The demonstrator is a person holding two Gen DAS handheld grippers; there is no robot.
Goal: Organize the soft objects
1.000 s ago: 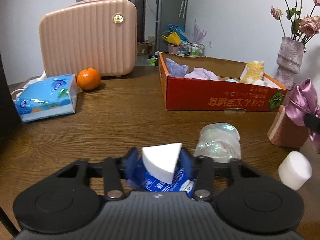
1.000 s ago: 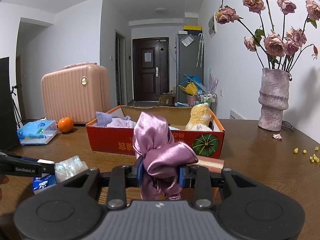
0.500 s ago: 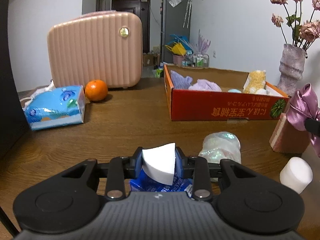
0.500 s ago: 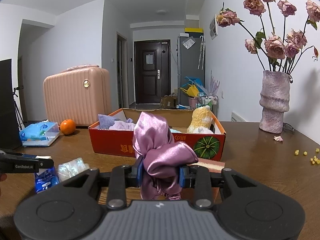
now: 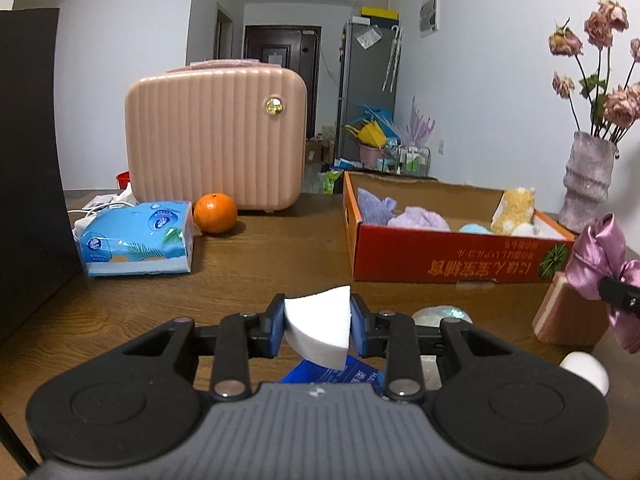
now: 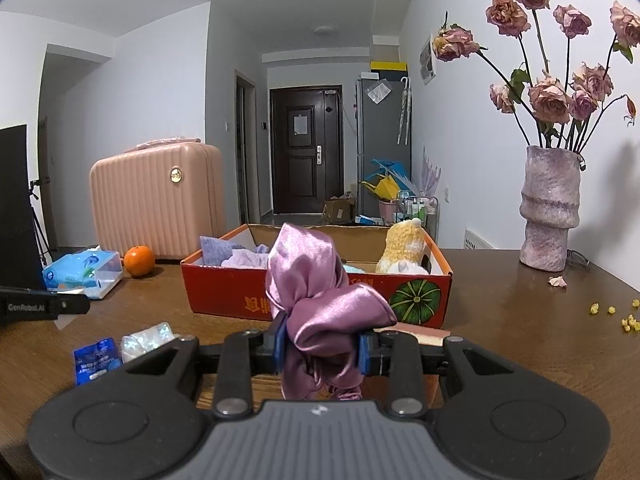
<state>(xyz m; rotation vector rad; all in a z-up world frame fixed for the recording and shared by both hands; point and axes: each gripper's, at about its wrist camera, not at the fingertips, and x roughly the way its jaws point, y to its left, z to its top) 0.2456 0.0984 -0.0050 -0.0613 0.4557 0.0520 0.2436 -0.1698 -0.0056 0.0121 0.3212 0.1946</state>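
My left gripper [image 5: 318, 330] is shut on a white wedge-shaped sponge [image 5: 320, 326], held a little above the wooden table. My right gripper [image 6: 322, 346] is shut on a bunched pink satin cloth [image 6: 320, 300]; the cloth [image 5: 604, 256] also shows at the right edge of the left wrist view. An open red cardboard box [image 5: 452, 260] lies ahead, holding purple cloths [image 5: 416, 216], a yellow plush toy [image 5: 516, 210] and a light blue item. In the right wrist view the red box [image 6: 224, 292] stands just beyond the cloth.
On the table lie a blue packet [image 6: 96, 360], a shiny clear bag [image 6: 148, 340], a white cylinder [image 5: 586, 370] and a pink block [image 5: 568, 316]. Farther off are a tissue pack [image 5: 136, 240], an orange [image 5: 215, 213], a pink suitcase [image 5: 216, 140] and a vase of roses [image 6: 550, 212].
The left gripper closed onto the white sponge and lifted it off the blue packet, tilting up so more of the room shows. The right gripper kept still with the pink cloth.
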